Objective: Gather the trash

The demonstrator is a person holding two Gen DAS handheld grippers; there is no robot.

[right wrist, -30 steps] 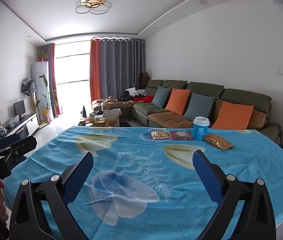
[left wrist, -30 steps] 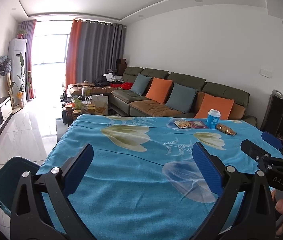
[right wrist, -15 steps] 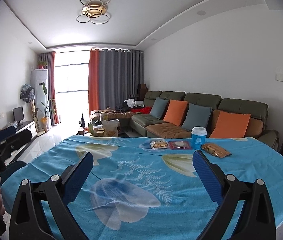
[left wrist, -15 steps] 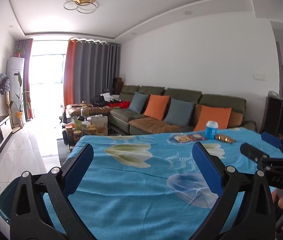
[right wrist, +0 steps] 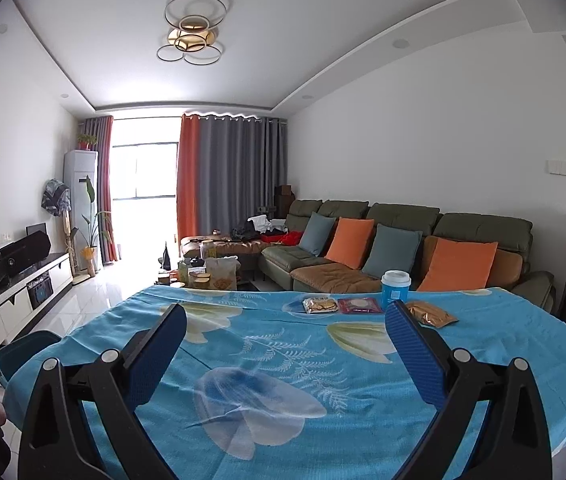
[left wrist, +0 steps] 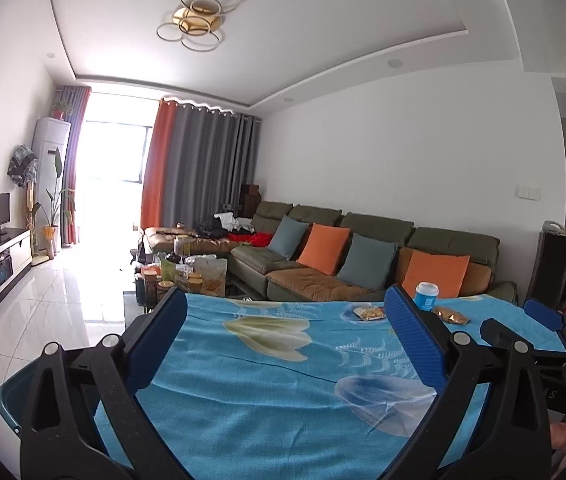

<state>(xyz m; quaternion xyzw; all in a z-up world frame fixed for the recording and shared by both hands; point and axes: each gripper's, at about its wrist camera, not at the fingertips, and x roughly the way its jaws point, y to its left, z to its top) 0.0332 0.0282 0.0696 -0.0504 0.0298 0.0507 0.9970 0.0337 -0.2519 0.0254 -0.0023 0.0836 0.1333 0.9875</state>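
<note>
Crinkly foil and plastic make up the trash: a gold packet [right wrist: 429, 314], a red wrapper [right wrist: 361, 305] and a biscuit pack [right wrist: 320, 305] flank a blue paper cup [right wrist: 395, 290], right of centre on the cloth-covered surface [right wrist: 283, 360]. We judge all light and crushable; take wrappers by an edge, the cup by its wall. Both the right gripper [right wrist: 283, 356] and left gripper [left wrist: 283, 344] stand spread, empty. The teal bin [left wrist: 15, 396], lower left, is cut off.

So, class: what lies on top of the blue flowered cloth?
On the blue cloth, along its far side: a biscuit packet, a pink packet, a blue paper cup and a gold wrapper. Whatever is beneath the cloth is covered.
</note>
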